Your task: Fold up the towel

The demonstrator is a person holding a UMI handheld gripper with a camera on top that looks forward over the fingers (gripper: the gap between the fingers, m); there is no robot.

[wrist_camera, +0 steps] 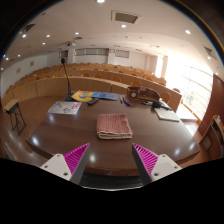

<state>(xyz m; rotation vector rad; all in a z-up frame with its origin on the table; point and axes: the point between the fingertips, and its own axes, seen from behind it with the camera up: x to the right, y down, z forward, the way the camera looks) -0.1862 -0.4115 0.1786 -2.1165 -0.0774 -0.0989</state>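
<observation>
The claw [110, 160] is held open; the towel [114, 125] just ahead could be bunched if gripped carelessly.

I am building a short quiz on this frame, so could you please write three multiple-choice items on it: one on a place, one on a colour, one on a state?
1. Where is the towel?
A. on the table, just ahead of the fingers
B. on a chair
C. clamped between the fingers

2. What colour is the towel?
A. plain green
B. reddish and pale check
C. black

3. How is the gripper?
A. shut on the towel
B. open and holding nothing
C. shut on a book

Key: 1 A, the towel lies on the table beyond the fingertips; 2 B, a reddish checked weave shows; 3 B, the pads stand wide apart with only table between them.
</observation>
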